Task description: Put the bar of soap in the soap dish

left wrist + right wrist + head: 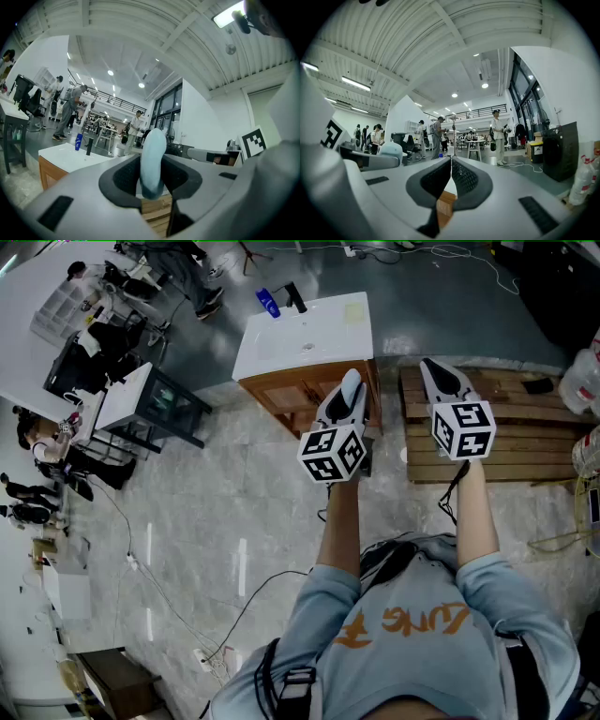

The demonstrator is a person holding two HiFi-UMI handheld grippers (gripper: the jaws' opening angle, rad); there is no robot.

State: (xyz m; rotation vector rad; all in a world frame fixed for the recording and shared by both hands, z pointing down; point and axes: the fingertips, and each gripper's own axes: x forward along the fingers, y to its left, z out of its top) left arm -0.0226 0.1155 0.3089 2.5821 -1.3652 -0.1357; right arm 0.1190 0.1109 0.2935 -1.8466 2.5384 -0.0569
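A pale blue bar of soap (153, 164) stands on edge between the jaws of my left gripper (153, 152), which is shut on it. In the head view the soap (351, 384) sticks out of the left gripper (352, 395), just short of a white sink top (281, 343) on a wooden cabinet. A small pale yellow dish-like thing (354, 312) lies on the sink top's far right corner. My right gripper (441, 379) is held level beside the left one, over a wooden pallet. Its jaws (451, 176) are shut with nothing between them.
A blue bottle (268, 304) and a black tap (295, 298) stand at the back of the sink top. A wooden pallet (511, 432) lies to its right. A black-framed table (141, 404) stands to the left, with cables on the floor. Several people stand far off.
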